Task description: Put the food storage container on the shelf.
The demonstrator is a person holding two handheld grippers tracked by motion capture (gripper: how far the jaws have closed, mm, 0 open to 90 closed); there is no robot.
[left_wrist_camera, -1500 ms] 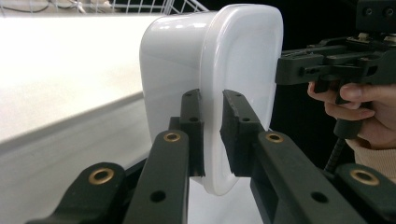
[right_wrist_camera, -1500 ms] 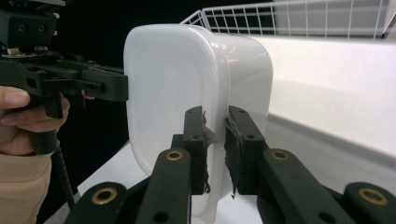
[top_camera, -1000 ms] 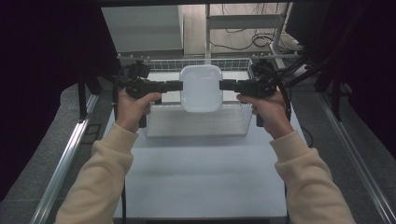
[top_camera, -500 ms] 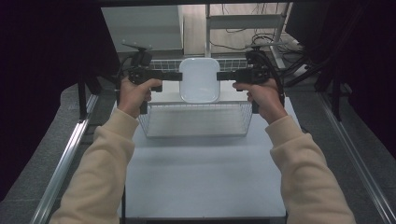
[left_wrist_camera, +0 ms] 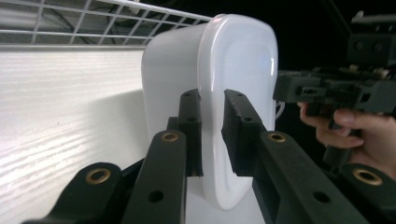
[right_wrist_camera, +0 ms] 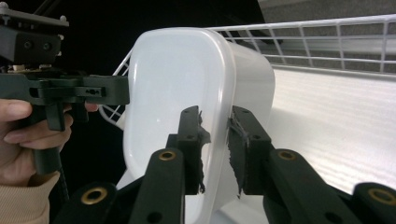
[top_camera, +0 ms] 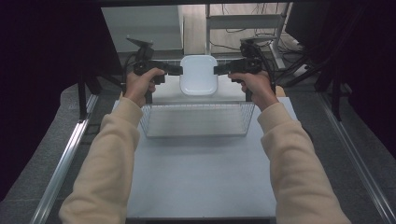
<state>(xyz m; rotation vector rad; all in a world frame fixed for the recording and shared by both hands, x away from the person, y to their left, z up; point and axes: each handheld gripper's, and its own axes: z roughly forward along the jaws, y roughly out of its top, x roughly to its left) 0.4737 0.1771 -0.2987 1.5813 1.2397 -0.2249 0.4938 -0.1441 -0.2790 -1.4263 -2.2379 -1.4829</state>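
A white plastic tub (top_camera: 198, 74) (left_wrist_camera: 233, 56) (right_wrist_camera: 177, 79) sits open side up on the table, just beyond the wire basket (top_camera: 196, 133). My left gripper (top_camera: 180, 70) (left_wrist_camera: 212, 135) reaches in from the left, its pads pressing the tub's rim, and its jaws have just been opening a little. My right gripper (top_camera: 217, 70) (right_wrist_camera: 215, 149) straddles the opposite rim. Its jaws have also just been opening, and the rim stands between the pads with a slight gap. Each gripper view shows the other hand and its gripper beyond the tub.
The wire basket, with nothing in it, stands across the middle of the white table (top_camera: 201, 177), close behind both wrists. Metal rails (top_camera: 70, 154) run along the table's sides. A shelf frame and cables stand behind the far edge.
Both hands have carried the tub away from me, from over the basket to the table beyond it. The jaws look slightly wider apart on the rim.
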